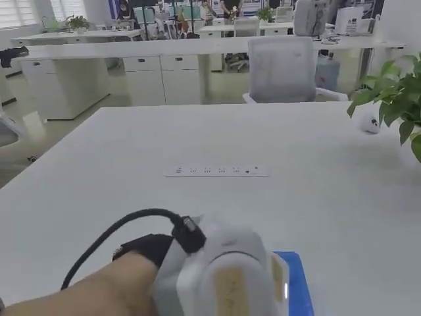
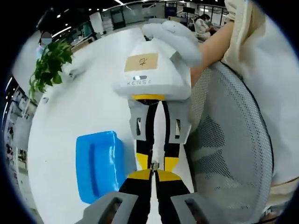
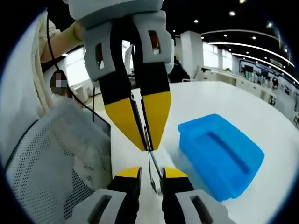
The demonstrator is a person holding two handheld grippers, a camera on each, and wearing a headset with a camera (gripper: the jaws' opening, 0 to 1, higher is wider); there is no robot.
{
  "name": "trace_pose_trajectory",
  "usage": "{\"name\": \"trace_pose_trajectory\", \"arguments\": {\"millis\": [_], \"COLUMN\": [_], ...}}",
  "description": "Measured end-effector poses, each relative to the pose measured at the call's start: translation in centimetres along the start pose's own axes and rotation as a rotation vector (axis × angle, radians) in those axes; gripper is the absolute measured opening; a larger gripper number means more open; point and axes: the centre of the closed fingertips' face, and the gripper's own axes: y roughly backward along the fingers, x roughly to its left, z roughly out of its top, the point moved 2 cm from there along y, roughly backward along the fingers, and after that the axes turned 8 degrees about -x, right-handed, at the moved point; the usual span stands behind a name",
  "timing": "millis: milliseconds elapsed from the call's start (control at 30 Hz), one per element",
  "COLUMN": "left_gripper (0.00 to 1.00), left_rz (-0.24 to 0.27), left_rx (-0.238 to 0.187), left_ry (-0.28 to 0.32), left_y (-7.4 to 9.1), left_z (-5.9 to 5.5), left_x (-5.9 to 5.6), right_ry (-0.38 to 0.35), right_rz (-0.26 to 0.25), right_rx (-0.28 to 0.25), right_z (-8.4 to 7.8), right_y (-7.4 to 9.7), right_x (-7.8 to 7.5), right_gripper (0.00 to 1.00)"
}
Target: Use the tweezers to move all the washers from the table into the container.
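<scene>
The blue container (image 3: 219, 156) sits on the white table (image 1: 197, 145), also seen in the left gripper view (image 2: 100, 170) and the head view (image 1: 297, 280). My two grippers face each other tip to tip beside it. My left gripper (image 3: 147, 140) is shut on the thin metal tweezers (image 3: 150, 161), whose free end reaches down between the jaws of my right gripper (image 3: 152, 173). Those jaws stand slightly apart around it. In the left gripper view, my left gripper (image 2: 153, 174) meets my right gripper (image 2: 156, 161). A gloved hand holds a gripper's body (image 1: 223, 276) at the bottom of the head view.
A mesh chair back (image 2: 233, 154) stands close beside the table edge. A power strip (image 1: 216, 171) is set into the tabletop mid-table. A potted plant (image 1: 395, 99) and a small white object (image 1: 371, 124) stand at the far right.
</scene>
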Motion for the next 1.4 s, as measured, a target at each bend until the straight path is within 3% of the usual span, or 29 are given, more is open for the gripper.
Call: {"name": "trace_pose_trajectory", "arguments": {"millis": [133, 233, 300, 367, 433, 567, 633, 700, 800, 833, 900, 1033, 1133, 1200, 1267, 1333, 1400], "left_gripper": [0.0, 0.0, 0.11, 0.23, 0.28, 0.47, 0.54, 0.58, 0.63, 0.66, 0.72, 0.91, 0.95, 0.95, 0.94, 0.92, 0.92], "left_rz": [-0.038, -0.006, 0.097, 0.14, 0.221, 0.347, 0.403, 0.458, 0.532, 0.573, 0.64, 0.763, 0.839, 0.884, 0.901, 0.957, 0.959], "left_rx": [-0.057, -0.083, -0.121, -0.164, -0.248, -0.401, -0.451, -0.496, -0.548, -0.568, -0.604, -0.67, -0.787, -0.826, -0.807, -0.739, -0.749], "left_ry": [0.109, 0.128, 0.181, 0.288, 0.383, 0.574, 0.66, 0.699, 0.732, 0.742, 0.77, 0.771, 0.791, 0.786, 0.788, 0.787, 0.786], "left_y": [-0.4, -0.6, -0.6, -0.2, 0.5, 2.1, 2.6, 2.9, 3.4, 3.6, 3.9, 4.6, 5.7, 6.2, 6.2, 6.3, 6.3], "left_z": [0.3, 0.0, -0.4, -1.3, -2.2, -4.2, -5.4, -6.1, -6.7, -6.7, -6.8, -6.2, -5.7, -5.8, -6.2, -7.3, -7.3], "left_x": [-0.5, -0.1, 1.0, 1.0, 1.1, -0.3, -1.4, -2.4, -3.2, -3.5, -3.6, -3.2, -2.4, -2.1, -2.0, -1.6, -1.6], "right_ry": [0.026, 0.03, 0.042, 0.014, -0.015, -0.116, -0.181, -0.219, -0.277, -0.293, -0.307, -0.353, -0.372, -0.386, -0.421, -0.469, -0.512], "right_rz": [-0.001, 0.001, 0.002, -0.012, -0.018, -0.048, -0.066, -0.074, -0.077, -0.075, -0.074, -0.07, -0.077, -0.09, -0.108, -0.144, -0.186], "right_rx": [0.002, 0.002, 0.003, 0.002, -0.001, -0.03, -0.046, -0.06, -0.086, -0.073, -0.094, -0.096, -0.096, -0.102, -0.136, -0.183, -0.241], "right_z": [0.1, 0.0, -0.1, -0.1, -0.1, -0.1, -0.2, -0.2, -0.3, -0.5, -0.3, -0.5, -0.7, -0.6, -0.2, 0.6, 1.5], "right_y": [-0.2, -0.2, -0.2, -0.1, 0.1, 0.2, 0.3, 0.4, 0.5, 0.5, 0.4, 0.5, 0.8, 1.3, 1.9, 2.8, 3.8], "right_x": [-0.3, -0.4, -0.5, -0.9, -1.1, -1.8, -2.2, -2.4, -2.7, -2.6, -2.6, -2.3, -2.3, -2.4, -2.7, -3.2, -3.9], "right_gripper": [0.06, 0.04, 0.03, 0.03, 0.03, 0.03, 0.02, 0.02, 0.02, 0.02, 0.02, 0.03, 0.03, 0.03, 0.03, 0.03, 0.03]}}
